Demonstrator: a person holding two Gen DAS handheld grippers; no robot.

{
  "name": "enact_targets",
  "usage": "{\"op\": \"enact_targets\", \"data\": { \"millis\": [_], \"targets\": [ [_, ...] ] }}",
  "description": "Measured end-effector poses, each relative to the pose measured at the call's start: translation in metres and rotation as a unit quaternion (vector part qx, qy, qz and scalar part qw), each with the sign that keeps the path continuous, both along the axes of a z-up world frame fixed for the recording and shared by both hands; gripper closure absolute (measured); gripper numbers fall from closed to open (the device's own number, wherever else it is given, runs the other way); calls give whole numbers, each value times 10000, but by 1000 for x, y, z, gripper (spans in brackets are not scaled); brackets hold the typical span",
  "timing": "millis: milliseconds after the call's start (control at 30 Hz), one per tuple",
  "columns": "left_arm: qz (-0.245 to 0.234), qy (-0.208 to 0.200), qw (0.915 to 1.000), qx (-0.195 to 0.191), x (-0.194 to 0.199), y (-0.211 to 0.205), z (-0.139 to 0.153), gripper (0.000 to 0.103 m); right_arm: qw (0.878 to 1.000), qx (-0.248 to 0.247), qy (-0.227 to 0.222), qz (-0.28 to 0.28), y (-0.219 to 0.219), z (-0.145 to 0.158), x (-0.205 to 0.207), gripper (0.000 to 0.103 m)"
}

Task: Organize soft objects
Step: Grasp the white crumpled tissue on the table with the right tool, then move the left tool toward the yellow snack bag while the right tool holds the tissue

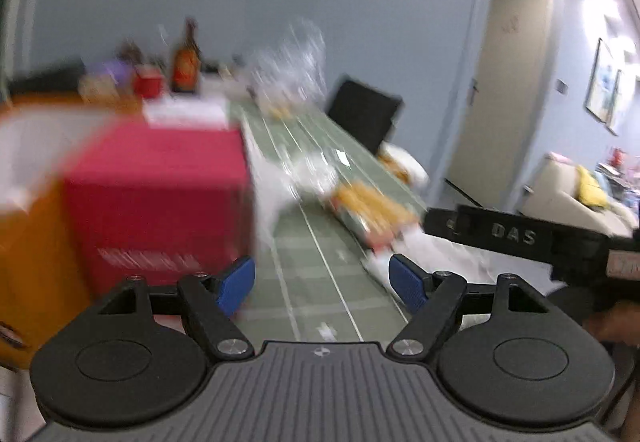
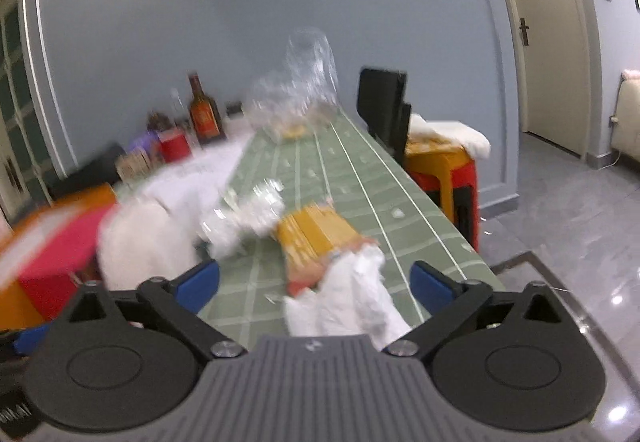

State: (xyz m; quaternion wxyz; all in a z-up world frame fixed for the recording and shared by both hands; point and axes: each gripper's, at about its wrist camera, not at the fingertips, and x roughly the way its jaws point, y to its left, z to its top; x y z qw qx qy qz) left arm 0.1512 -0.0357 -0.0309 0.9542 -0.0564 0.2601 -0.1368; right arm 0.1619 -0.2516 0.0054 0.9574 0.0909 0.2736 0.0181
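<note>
Blue-padded fingers of the left hand-held gripper (image 1: 322, 284) stood wide apart and empty above the green checked cloth of the bench (image 1: 312, 270). At 10 o'clock of that view a red box (image 1: 160, 197) sat just beside an orange carton (image 1: 28, 242), both blurred by motion. Toward 1 o'clock lay a yellow-orange packet (image 1: 372, 207) with crumpled white plastic (image 1: 308, 171) touching its far end. The right hand-held gripper (image 1: 532, 238), a black body lettered "DAS", entered at 3 o'clock.

From the right wrist, the right hand-held gripper (image 2: 316, 282) likewise stood open, holding nothing. A white plastic bag (image 2: 352, 298) lay between its fingers, at 12 o'clock just ahead of the body; contact with the pads could not be told. The yellow-orange packet (image 2: 316, 234) touched the bag's far edge. A soft white object (image 2: 140, 242) rested at 10 o'clock, against the red box (image 2: 52, 258). Farther along the bench, a clear plastic bag (image 2: 300, 97) stood upright at 12 o'clock, and a brown bottle (image 2: 204, 117) beside a red cup (image 2: 174, 149) at 11 o'clock. A black chair back (image 2: 382, 105) and stacked stools (image 2: 444, 173) stood at 1 o'clock beside the bench.
</note>
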Motion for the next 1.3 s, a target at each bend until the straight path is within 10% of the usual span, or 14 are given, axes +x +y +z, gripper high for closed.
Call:
{"op": "enact_targets", "data": {
  "millis": [400,500,867,1300],
  "targets": [
    [287,244,9972,649,-2,-4,-26,15,9904,-1207,663,102,20,-38,39,3],
    [313,265,9967,703,4,-8,-27,15,9870,-1442,675,206,24,-42,39,20],
    [233,349,9984,379,3,-1,-29,15,9925,-1116,412,273,21,-47,33,73],
    [-286,96,9990,326,-10,-30,-31,15,9972,-134,232,-701,-24,-42,18,80]
  ]
}}
